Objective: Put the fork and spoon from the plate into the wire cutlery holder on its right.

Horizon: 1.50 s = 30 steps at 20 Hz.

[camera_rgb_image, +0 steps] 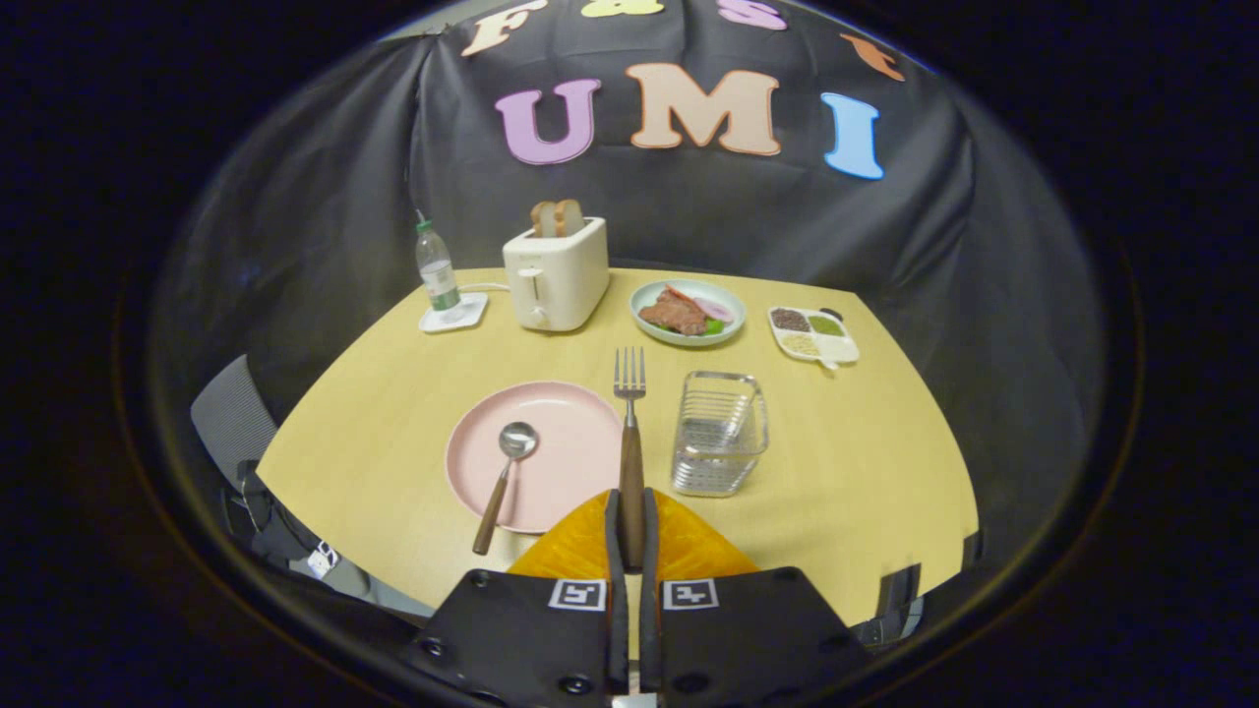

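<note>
From the gripper view, the gripper point(630, 536) has its fingers pinched tight on the wooden handle of the fork point(629, 433), tines pointing away toward the far side of the table point(866, 472). The fork looks lifted clear of the pink plate point(561, 442), which sits just left of it with the spoon point(507, 470) resting on it, bowl far and handle hanging over the near rim.

The wire cutlery holder point(720, 433) stands just right of the fork, close by. I'd say the trick here is to swing right until the fork is above the holder's open top, then tip it so one end goes straight down inside the wire walls before letting go. Release too early or at a slant and it could catch the rim or tip that light basket. The spoon's not yet done.
</note>
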Each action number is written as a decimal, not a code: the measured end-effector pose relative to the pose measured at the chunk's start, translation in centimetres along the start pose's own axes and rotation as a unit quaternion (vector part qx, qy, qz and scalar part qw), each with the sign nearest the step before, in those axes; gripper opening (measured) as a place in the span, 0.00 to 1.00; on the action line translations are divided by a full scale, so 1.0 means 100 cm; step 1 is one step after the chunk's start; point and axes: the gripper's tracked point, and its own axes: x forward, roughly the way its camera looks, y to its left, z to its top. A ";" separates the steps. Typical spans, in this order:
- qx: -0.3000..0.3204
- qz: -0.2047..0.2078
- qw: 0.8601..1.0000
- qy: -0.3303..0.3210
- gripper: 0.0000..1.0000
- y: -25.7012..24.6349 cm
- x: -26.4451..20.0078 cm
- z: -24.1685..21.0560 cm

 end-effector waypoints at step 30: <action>0.000 -0.002 0.966 0.257 0.31 -0.054 0.043 -0.009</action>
